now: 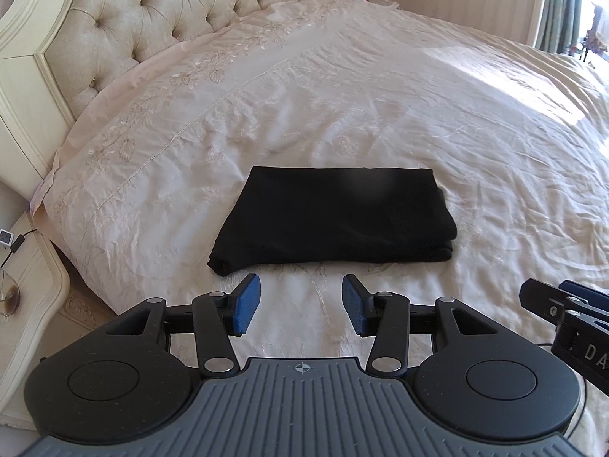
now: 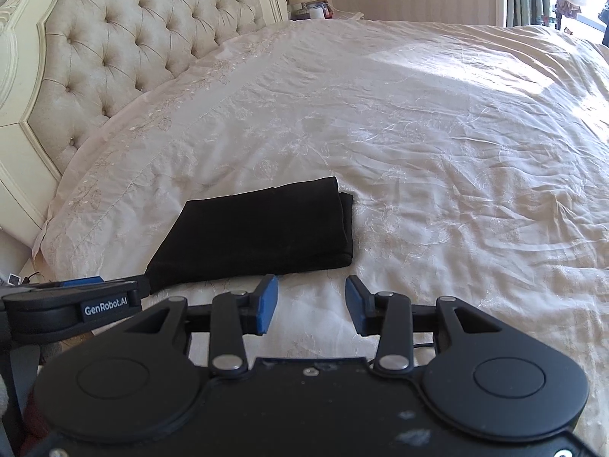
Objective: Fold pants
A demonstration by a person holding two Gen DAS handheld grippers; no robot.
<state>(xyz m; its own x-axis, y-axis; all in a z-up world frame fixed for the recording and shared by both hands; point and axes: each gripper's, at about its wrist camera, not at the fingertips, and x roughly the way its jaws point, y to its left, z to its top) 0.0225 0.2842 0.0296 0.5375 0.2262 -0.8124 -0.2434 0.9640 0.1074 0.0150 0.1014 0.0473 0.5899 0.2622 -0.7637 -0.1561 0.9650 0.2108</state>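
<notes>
Cream embroidered bedding covers a wide bed (image 1: 342, 87) with a tufted headboard (image 1: 160, 3) behind it and a nightstand (image 1: 26, 278) at the near left corner. From the left wrist view, the black pants (image 1: 327, 217) lie on the bedspread as a compact, layered rectangle, just beyond the left hand-held gripper (image 1: 300, 302), which hangs above bare bedding with its blue pads (image 1: 247, 302) spread wide and nothing between them. The tip of the right hand-held gripper (image 1: 563, 301) pokes in at the right edge; from here I cannot tell how its jaws stand.

From the right wrist view, the pants (image 2: 262, 232) sit ahead and to the left, their stacked fold edges showing along the right side. The right hand-held gripper (image 2: 310, 304) is spread wide and empty, clear of the cloth. The left one (image 2: 76, 301) reaches in from the left, close to the bundle's near left corner.

Judging by the tidy stack, the folding looks close to finished. The fabric seems soft, light and limp, so it should sag and slide apart if lifted by one layer. A pinch through all layers at the thick folded edge, one corner per gripper, would likely hold the shape best.
</notes>
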